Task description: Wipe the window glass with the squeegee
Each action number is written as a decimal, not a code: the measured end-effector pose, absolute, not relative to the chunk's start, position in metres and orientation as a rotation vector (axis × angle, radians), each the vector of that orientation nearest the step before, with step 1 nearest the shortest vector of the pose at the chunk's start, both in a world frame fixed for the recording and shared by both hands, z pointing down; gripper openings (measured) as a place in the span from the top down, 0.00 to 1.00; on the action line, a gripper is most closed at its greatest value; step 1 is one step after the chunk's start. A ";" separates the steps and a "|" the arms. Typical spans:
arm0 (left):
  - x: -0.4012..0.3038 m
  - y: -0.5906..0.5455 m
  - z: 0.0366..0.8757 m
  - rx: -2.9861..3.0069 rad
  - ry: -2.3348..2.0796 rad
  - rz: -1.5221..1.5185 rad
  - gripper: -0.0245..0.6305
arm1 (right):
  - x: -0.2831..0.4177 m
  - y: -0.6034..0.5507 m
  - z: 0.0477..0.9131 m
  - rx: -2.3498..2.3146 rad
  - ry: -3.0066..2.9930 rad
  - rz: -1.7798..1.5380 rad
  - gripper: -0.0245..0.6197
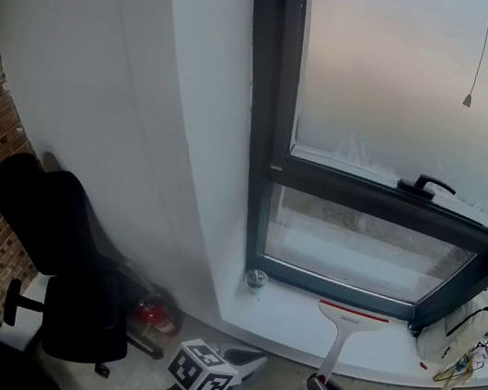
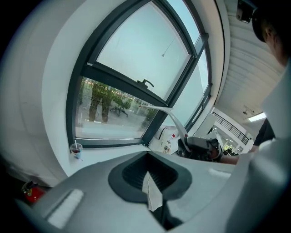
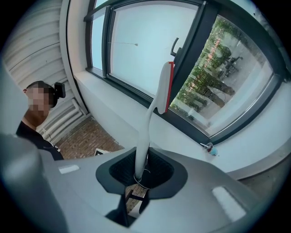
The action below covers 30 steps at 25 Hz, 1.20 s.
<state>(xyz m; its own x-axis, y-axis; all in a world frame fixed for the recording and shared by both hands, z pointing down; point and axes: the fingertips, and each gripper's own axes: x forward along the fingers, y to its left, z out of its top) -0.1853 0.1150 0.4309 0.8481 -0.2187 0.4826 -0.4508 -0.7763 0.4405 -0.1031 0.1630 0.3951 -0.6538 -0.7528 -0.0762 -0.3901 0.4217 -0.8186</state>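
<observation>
The white squeegee (image 1: 350,325) with a red blade edge points up toward the sill, below the lower window pane (image 1: 356,247) and apart from the glass. My right gripper (image 1: 322,387) is shut on its handle; in the right gripper view the handle (image 3: 142,150) rises from the jaws of that gripper (image 3: 140,175) to the blade (image 3: 164,86). My left gripper (image 1: 245,360) hangs low to the left of it. Its jaws (image 2: 150,177) are shut, with a thin white scrap (image 2: 153,193), cloth or paper, pinched between them. From there the squeegee (image 2: 172,117) shows to the right.
A small cup (image 1: 255,278) stands on the white sill (image 1: 296,325) at the frame's lower left corner. A bag and clutter (image 1: 460,335) fill the sill's right end. A window handle (image 1: 425,186) and a blind cord pull (image 1: 467,100) sit higher. A black office chair (image 1: 68,289) and a red extinguisher (image 1: 157,316) stand left.
</observation>
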 end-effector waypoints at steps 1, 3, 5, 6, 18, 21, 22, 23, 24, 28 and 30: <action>-0.192 0.112 0.431 2.464 -0.487 0.553 0.96 | -0.109 0.160 0.396 -0.979 2.251 -1.123 0.82; -0.205 0.106 0.431 2.465 -0.484 0.550 0.96 | -0.120 0.153 0.395 -0.995 2.261 -1.116 0.82; -0.217 0.100 0.432 2.467 -0.480 0.547 0.96 | -0.131 0.145 0.395 -1.007 2.266 -1.110 0.82; -0.223 0.097 0.434 2.466 -0.479 0.546 0.96 | -0.136 0.141 0.394 -1.010 2.265 -1.108 0.82; -0.240 0.077 0.439 2.463 -0.445 0.552 0.96 | -0.162 0.118 0.393 -1.016 2.215 -1.113 0.82; -0.233 0.073 0.439 2.466 -0.440 0.560 0.96 | -0.157 0.111 0.394 -1.012 2.207 -1.116 0.82; -0.230 0.072 0.439 2.466 -0.442 0.562 0.96 | -0.154 0.109 0.394 -1.009 2.205 -1.113 0.82; -0.229 0.070 0.438 2.466 -0.445 0.564 0.96 | -0.152 0.106 0.394 -1.003 2.203 -1.108 0.82; -0.227 0.067 0.438 2.466 -0.450 0.566 0.96 | -0.149 0.102 0.393 -0.997 2.202 -1.101 0.82; -0.218 0.052 0.436 2.463 -0.479 0.584 0.96 | -0.138 0.079 0.392 -0.960 2.203 -1.089 0.82; -0.212 0.042 0.436 2.461 -0.496 0.594 0.96 | -0.131 0.065 0.392 -0.940 2.211 -1.090 0.82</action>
<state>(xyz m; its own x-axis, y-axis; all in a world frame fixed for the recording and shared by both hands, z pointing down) -0.2117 0.0415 0.4362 0.8337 -0.2160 0.5082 -0.4615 -0.7779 0.4265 -0.1313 0.0650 0.3916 -0.6381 -0.7592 -0.1280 -0.3607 0.4416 -0.8215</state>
